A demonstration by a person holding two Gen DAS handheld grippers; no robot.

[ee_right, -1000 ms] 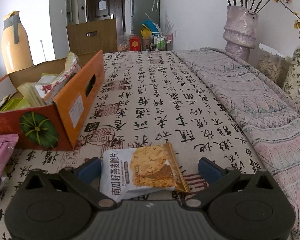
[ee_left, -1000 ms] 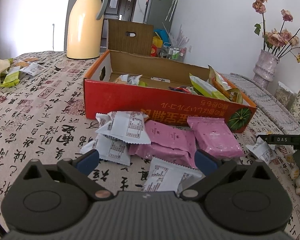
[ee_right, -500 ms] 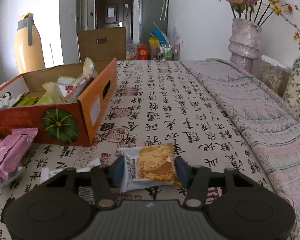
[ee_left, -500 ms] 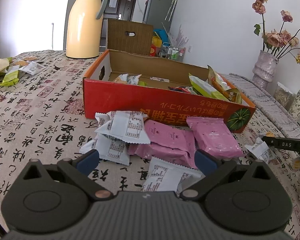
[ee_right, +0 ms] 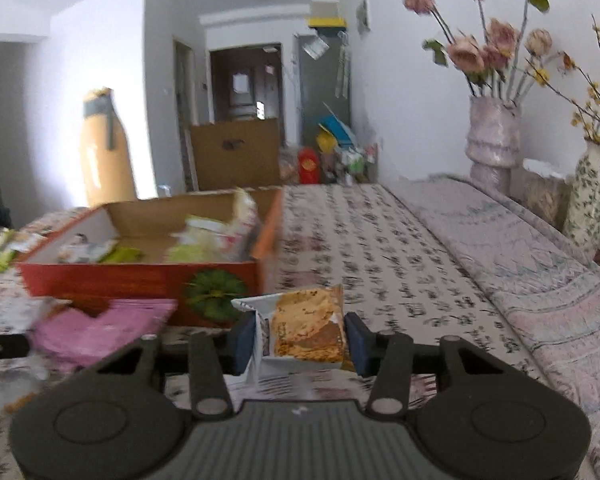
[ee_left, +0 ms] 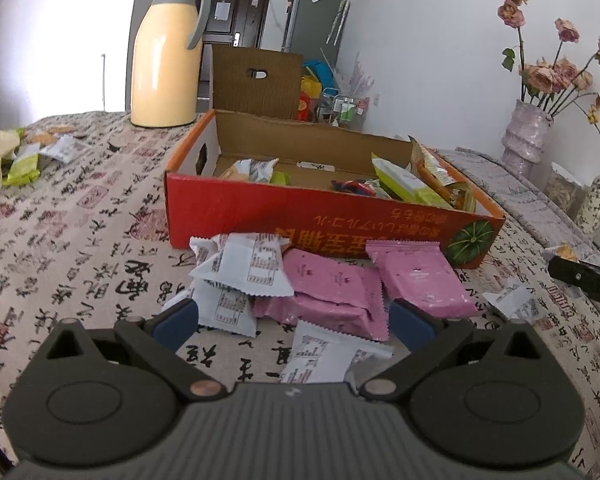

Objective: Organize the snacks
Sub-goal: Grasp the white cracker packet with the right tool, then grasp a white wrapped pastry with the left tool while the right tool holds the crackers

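Calligraphy-print tablecloth [ee_right: 380,248] under all items. Right gripper [ee_right: 300,336] clamped on cracker packet [ee_right: 306,326], raised clear of cloth. Red snack box [ee_right: 140,276] ahead and left of packet, open top facing up, long axis across view. Left gripper [ee_left: 294,320] spread wide, empty, over pink and white packets [ee_left: 332,288] beside box front. Right hand nearer for the drop.

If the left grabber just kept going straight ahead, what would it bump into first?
Probably the white snack packet lying between the open left gripper fingers, then the pink packets just beyond. The red box sits farther back. Depth is hard to judge here.
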